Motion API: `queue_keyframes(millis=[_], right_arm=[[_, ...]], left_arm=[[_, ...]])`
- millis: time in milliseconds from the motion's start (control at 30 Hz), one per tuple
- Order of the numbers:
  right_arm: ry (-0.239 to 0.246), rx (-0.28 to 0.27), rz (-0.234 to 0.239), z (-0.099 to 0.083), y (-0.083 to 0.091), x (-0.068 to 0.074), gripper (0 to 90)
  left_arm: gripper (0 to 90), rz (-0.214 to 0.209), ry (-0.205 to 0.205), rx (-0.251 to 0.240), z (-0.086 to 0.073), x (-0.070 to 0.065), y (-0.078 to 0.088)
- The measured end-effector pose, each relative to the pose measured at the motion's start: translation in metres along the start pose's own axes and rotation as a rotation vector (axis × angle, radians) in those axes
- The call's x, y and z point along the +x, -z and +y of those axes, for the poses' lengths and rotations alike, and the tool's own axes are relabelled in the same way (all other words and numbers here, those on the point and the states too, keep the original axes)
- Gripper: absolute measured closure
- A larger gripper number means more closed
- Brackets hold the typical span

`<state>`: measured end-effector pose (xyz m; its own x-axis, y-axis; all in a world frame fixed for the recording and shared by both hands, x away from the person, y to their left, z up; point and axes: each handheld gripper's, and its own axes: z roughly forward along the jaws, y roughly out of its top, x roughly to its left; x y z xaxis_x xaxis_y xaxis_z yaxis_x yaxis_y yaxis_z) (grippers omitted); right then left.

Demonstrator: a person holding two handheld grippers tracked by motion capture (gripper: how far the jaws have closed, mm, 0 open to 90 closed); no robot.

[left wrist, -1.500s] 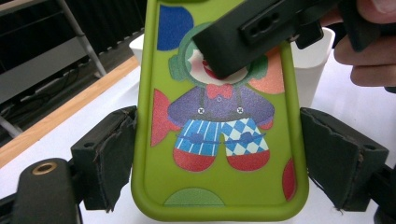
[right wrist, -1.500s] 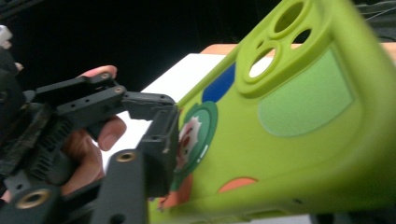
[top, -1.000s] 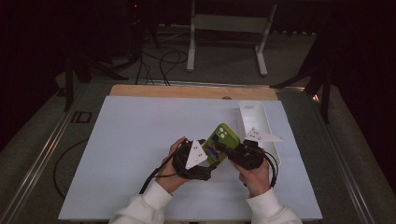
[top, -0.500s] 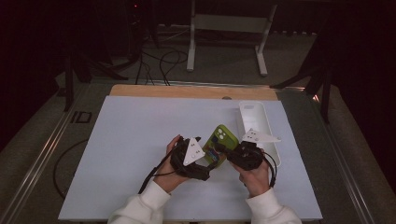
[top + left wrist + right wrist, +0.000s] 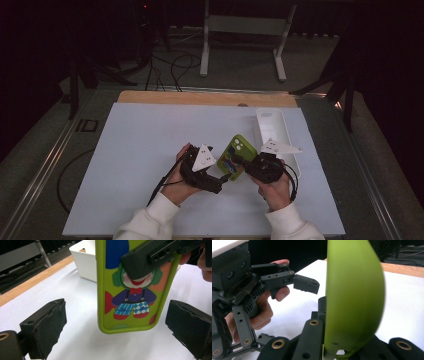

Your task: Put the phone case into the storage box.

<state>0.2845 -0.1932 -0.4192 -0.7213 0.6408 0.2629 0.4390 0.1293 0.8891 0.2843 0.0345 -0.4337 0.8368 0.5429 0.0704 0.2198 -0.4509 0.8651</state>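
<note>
A green phone case (image 5: pixel 238 156) sits just right of the middle of the high view, held up off the white table sheet (image 5: pixel 140 150). It is a smooth, soft-looking shell with rounded corners. In the left gripper view its flat side carries a bright cartoon clown with a red bow tie, blue checked trousers and coloured dots (image 5: pixel 130 290). In the right gripper view the case (image 5: pixel 354 297) is seen edge-on as a plain, glossy green curve.

The right gripper (image 5: pixel 246 163) is clamped shut on the phone case; one of its dark jaws crosses the clown print in the upper right of the left gripper view, and the right hand (image 5: pixel 275 187) holds the tool below it in the high view.

The left gripper (image 5: pixel 223 178) stands wide open, its jaws having just been opening. The lower end of the case hangs between its two pads (image 5: pixel 50 325) without touching them. The pads are blocky, matt black and rough at the edges, like worn foam or rubber. The left hand (image 5: pixel 176 182) grips the tool, and a grey three-cornered plate tops it.

A long white tray (image 5: pixel 272 125) with straight walls and rounded corners lies at the right of the sheet, just beyond the case. What it holds cannot be made out. A strip of bare pale wood (image 5: pixel 200 97) runs along the sheet's far edge.
</note>
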Motion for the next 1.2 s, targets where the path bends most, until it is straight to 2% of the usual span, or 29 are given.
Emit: queue_keyframes(millis=[433, 467, 767, 933, 1067, 1200], right_arm=[[0.026, -0.008, 0.039, 0.002, 0.007, 0.003, 87.8], [0.03, -0.008, 0.051, 0.003, 0.008, 0.004, 87.8], [0.059, 0.001, 0.102, 0.004, 0.01, 0.008, 87.8], [0.069, -0.001, 0.145, 0.005, 0.009, 0.01, 87.9], [0.085, 0.006, 0.166, 0.005, 0.007, 0.012, 87.9], [0.086, 0.007, 0.197, 0.005, 0.006, 0.012, 87.9]], left_arm=[[3.4, -0.065, 0.021, 0.017, -0.001, 0.005, 0.0], [3.5, -0.086, 0.025, 0.015, -0.002, 0.006, 0.0], [4.6, -0.14, 0.04, 0.017, -0.004, 0.009, 0.001], [9.1, -0.18, 0.051, 0.022, -0.006, 0.01, 0.0], [13.9, -0.203, 0.042, 0.025, -0.006, 0.009, 0.0], [19.9, -0.252, 0.043, 0.02, -0.006, 0.009, 0.001]])
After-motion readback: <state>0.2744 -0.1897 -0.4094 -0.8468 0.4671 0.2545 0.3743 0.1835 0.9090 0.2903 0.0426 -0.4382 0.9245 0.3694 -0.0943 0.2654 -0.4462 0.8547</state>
